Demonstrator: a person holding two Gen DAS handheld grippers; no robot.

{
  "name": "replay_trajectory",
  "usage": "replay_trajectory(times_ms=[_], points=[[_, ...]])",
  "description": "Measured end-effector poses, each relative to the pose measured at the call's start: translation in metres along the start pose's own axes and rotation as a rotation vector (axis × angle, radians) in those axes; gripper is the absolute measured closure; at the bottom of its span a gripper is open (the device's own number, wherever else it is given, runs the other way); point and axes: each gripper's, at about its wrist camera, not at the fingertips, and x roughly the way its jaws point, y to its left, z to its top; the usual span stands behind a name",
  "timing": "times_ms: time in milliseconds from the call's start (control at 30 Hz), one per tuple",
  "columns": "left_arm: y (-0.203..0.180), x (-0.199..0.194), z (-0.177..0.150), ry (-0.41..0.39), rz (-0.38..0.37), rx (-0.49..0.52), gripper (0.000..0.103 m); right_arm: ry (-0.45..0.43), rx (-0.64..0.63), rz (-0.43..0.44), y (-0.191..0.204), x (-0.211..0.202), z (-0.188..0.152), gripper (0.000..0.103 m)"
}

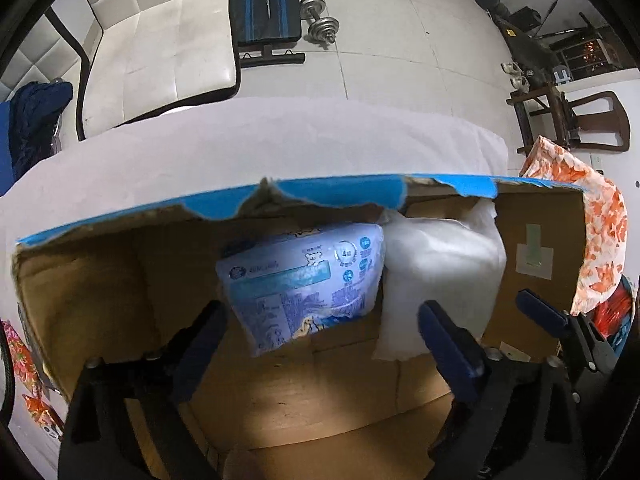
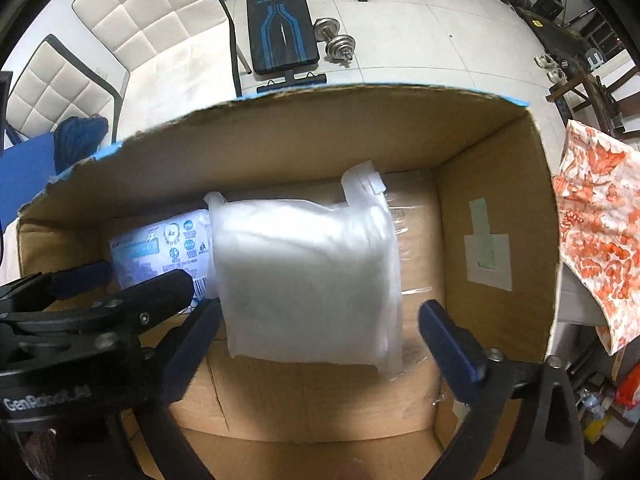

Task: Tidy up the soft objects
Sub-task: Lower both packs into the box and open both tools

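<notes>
A cardboard box (image 1: 100,280) with a torn blue rim holds a blue printed soft pack (image 1: 304,284) and a white plastic-wrapped soft bundle (image 1: 436,272) side by side against its far wall. My left gripper (image 1: 320,344) is open inside the box, its fingers either side of the blue pack's lower edge, holding nothing. My right gripper (image 2: 320,344) is open over the box (image 2: 492,208), fingers flanking the white bundle (image 2: 308,280) without gripping it. The blue pack (image 2: 160,252) lies to its left, partly hidden by the left gripper's body. The right gripper's fingers (image 1: 540,312) show at right in the left wrist view.
An orange-and-white patterned cloth (image 2: 596,232) hangs beside the box's right wall. A white cloth (image 1: 240,148) covers the surface behind the box. Beyond stand white padded chairs (image 2: 132,24), a weight bench (image 2: 280,20), dumbbells (image 2: 334,42) and a wooden chair (image 1: 592,120).
</notes>
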Motion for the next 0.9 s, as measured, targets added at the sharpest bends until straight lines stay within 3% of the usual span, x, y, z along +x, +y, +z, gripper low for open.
replay_trajectory(times_ms=[333,900], points=[[0.000,-0.031,-0.035,-0.102,0.005,0.009,0.004,-0.052,-0.002,0.016,0.003,-0.040,-0.037,0.000],[-0.016,-0.132,-0.176,-0.439,0.152,0.061,0.004,-0.264,-0.016,0.006,-0.022,-0.152,-0.174,0.000]])
